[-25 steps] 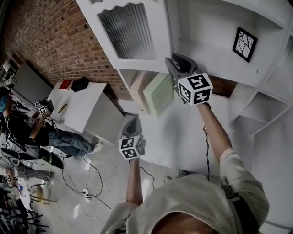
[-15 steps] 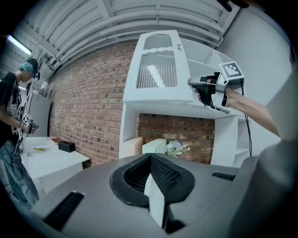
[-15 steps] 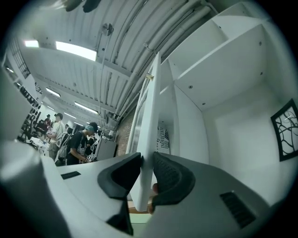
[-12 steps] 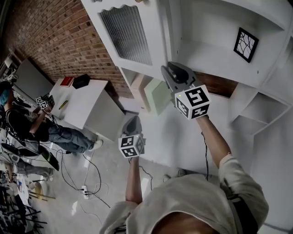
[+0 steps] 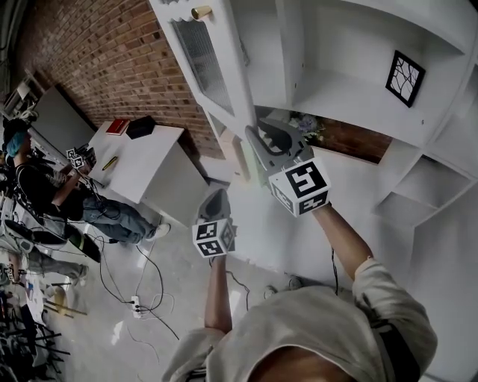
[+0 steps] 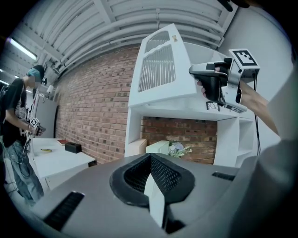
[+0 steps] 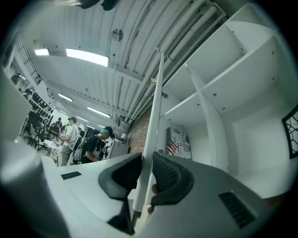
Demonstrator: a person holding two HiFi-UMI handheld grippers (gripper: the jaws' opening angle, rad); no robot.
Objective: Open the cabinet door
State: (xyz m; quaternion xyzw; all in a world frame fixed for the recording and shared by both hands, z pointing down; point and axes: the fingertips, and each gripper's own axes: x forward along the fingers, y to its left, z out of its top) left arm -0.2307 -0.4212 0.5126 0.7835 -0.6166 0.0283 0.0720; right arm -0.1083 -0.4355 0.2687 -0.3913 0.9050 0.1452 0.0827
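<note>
The white cabinet door with a ribbed glass pane and a brass knob stands swung well out from the shelf unit. My right gripper is shut on the door's lower free edge. In the right gripper view the thin door edge runs up between the two dark pads, and the jaws have just been closing on it. The left gripper view shows the door from outside with the right gripper at its corner. My left gripper hangs lower, apart from the cabinet, shut with nothing held.
The open shelves hold a framed picture and flowers in the lower bay. A white table with a red book and a black box stands by the brick wall. People work at the far left, and cables lie on the floor.
The door has swung further open, its pane now seen nearly edge-on. My right gripper moved left and toward me with the door's edge. The left gripper stayed put.
</note>
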